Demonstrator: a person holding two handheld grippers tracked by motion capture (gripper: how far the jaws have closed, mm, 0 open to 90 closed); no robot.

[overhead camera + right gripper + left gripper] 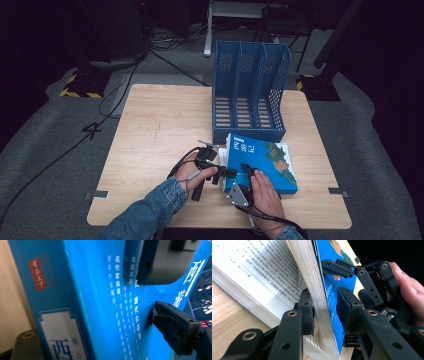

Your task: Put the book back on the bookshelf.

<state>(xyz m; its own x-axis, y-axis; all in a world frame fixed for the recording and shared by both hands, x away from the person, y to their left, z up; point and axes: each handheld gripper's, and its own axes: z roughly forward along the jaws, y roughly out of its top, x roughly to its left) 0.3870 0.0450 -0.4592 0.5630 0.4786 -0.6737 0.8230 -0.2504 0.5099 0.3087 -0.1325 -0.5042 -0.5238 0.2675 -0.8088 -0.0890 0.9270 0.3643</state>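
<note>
The book (pixel 265 162) lies at the table's (pixel 150 130) four o'clock, touching the front of the file rack (pixel 250 90), which stands at one o'clock near the far edge. The left gripper (pixel 227 172) sits at the book's nine o'clock edge, the right gripper (pixel 246 170) on its cover at seven o'clock. Both hands are at six o'clock.

A light wooden table (pixel 150 125) is standing on a grey carpeted floor (pixel 45 150). Black cables (pixel 75 142) are trailing across the carpet at the left. Yellow-and-black striped bases (pixel 80 85) are sitting near the table's far corners. A white metal frame (pixel 215 25) is rising behind, and the room beyond is lying in darkness.
</note>
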